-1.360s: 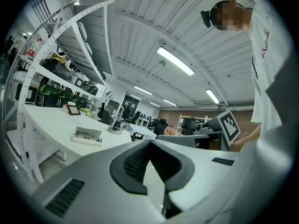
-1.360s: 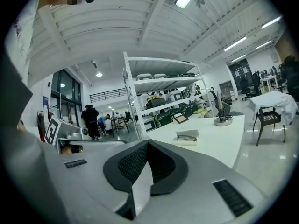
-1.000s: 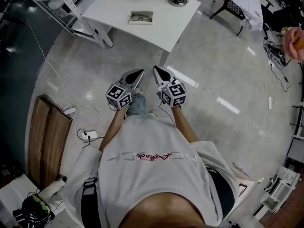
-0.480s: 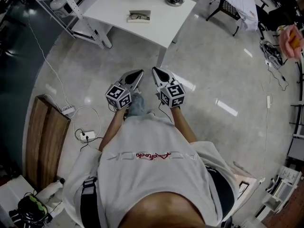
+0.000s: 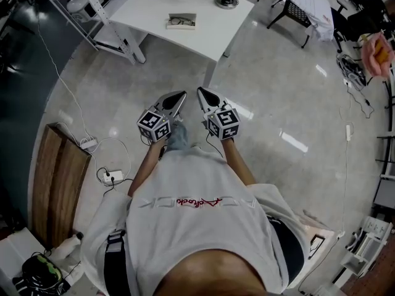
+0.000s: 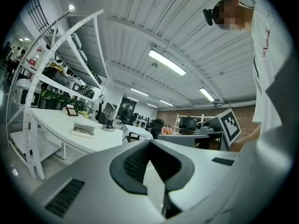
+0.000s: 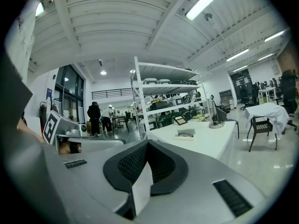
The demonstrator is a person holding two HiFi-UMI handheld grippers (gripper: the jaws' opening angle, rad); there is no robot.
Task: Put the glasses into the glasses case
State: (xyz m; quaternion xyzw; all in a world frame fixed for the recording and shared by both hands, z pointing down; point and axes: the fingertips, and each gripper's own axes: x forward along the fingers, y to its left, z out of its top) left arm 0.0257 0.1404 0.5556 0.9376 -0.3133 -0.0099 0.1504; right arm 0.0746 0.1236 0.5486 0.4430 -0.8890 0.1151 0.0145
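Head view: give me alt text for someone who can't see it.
A person standing on a glossy floor holds the left gripper and right gripper side by side before their chest, both shut and empty. Ahead, a white table bears the glasses case.

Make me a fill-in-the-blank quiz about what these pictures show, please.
1. The glasses case lies on a white ____.
2. The left hand-held gripper and the right hand-held gripper both have their jaws ____.
3. Each hand-held gripper holds ____.
4. Both hover over the grey ____.
Missing words: table; shut; nothing; floor.
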